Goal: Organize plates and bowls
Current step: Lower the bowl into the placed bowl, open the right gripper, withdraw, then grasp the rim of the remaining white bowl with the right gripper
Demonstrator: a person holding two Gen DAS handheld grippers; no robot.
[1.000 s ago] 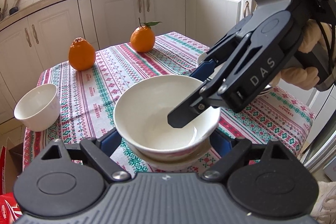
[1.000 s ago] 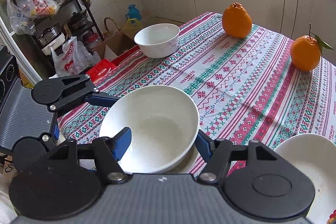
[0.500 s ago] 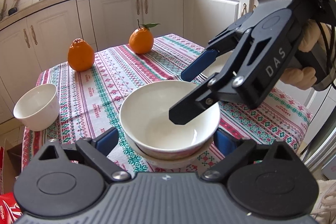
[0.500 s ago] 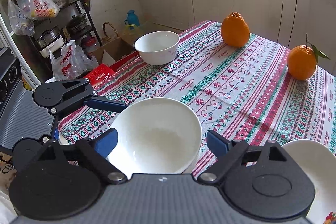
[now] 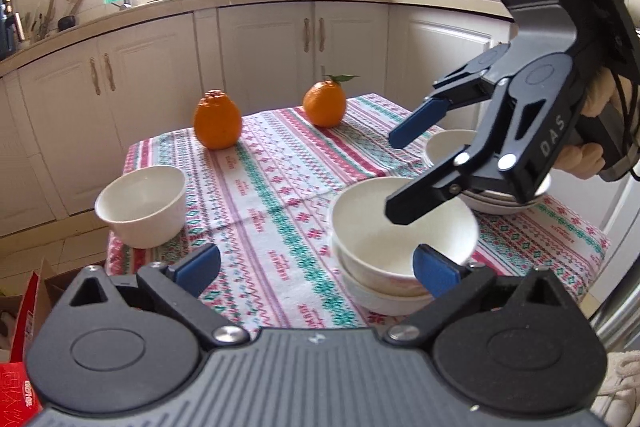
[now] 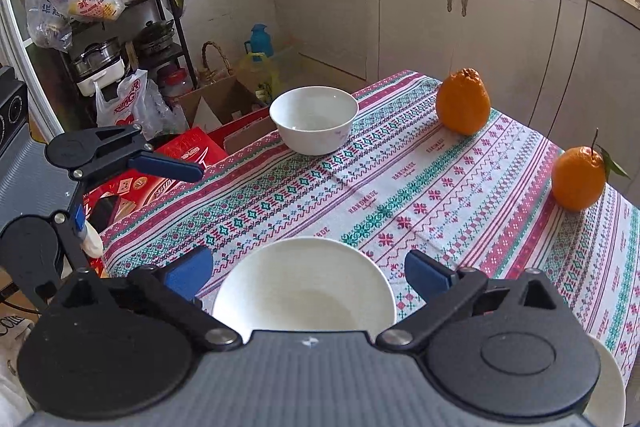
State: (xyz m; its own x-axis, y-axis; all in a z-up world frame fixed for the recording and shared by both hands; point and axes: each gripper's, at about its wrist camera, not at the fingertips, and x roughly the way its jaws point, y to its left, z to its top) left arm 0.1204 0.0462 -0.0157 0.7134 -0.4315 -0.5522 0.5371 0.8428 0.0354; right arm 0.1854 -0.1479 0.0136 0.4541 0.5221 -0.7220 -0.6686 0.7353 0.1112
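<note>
The left tool (image 5: 316, 265) and right tool (image 6: 308, 273) are both held apart, gripping nothing. The stacked bowls (image 5: 400, 247) sit just ahead between them. A single bowl (image 5: 142, 205) and two oranges (image 5: 218, 125) are seen farther ahead on the worktop (image 5: 280, 187).

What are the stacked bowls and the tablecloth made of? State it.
Stacked bowls: likely glazed ceramic or porcelain; white, smooth, with soft sheen and thin rims. Tablecloth: woven fabric, matte, with printed or stitched bands and creases.
</note>
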